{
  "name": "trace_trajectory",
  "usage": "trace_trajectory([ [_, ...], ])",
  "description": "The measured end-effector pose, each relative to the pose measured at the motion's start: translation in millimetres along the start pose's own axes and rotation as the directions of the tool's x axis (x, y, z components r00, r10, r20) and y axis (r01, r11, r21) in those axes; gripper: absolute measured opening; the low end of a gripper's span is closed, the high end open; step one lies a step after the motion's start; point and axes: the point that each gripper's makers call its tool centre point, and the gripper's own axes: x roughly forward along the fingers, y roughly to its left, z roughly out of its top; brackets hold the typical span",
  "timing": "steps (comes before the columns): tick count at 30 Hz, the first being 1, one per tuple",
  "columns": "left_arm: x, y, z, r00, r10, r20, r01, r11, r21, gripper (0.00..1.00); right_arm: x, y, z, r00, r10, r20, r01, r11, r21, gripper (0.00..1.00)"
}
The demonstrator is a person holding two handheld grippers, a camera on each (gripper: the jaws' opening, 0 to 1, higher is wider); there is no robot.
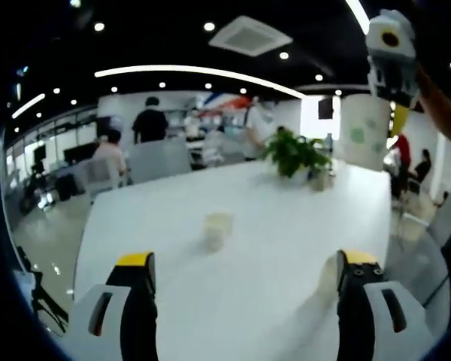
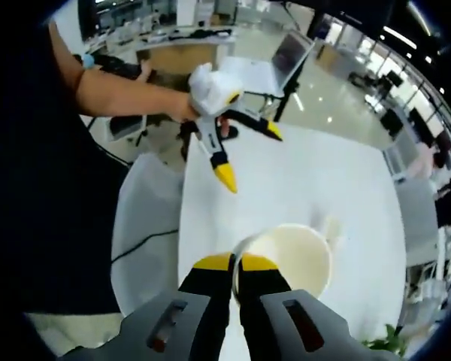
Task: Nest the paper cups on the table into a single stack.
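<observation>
A small paper cup [image 1: 218, 229] stands upright on the white table [image 1: 270, 203], ahead of my left gripper [image 1: 246, 263], whose jaws are wide apart with nothing between them. Another cup [image 1: 328, 275] peeks out beside the right jaw. High at the right, my right gripper [image 1: 395, 105] holds a white paper cup with green marks [image 1: 364, 131] in the air. In the right gripper view, my right gripper [image 2: 235, 263] is shut on the rim of that cup [image 2: 293, 256], open mouth toward the camera. My left gripper [image 2: 249, 154] hovers open over the table edge beyond it.
A potted plant [image 1: 293, 154] stands at the far end of the table. Chairs and several people are behind it. A white chair [image 2: 146, 218] sits against the table's near side, and a laptop [image 2: 274, 68] rests on another desk.
</observation>
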Motion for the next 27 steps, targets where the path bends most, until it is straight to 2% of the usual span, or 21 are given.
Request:
trace_trajectory([
  [13,-2,-3.8,-8.6,1.0,0.01,-0.019,-0.01,1.0,0.007,0.98,10,0,-6.1,1.0,-0.016,-0.018,0.016,1.0,0.005,0.0],
  [16,-2,-2.7,-17.2,0.998,0.02,-0.055,-0.018,0.999,0.034,0.98,12,1,-6.3,1.0,-0.022,-0.01,0.023,1.0,0.018,0.0],
  [27,-3,-7.2,-16.5,0.999,0.016,-0.044,-0.015,1.0,0.015,0.98,24,8,-16.7,1.0,-0.019,-0.025,0.019,0.999,0.034,0.0],
])
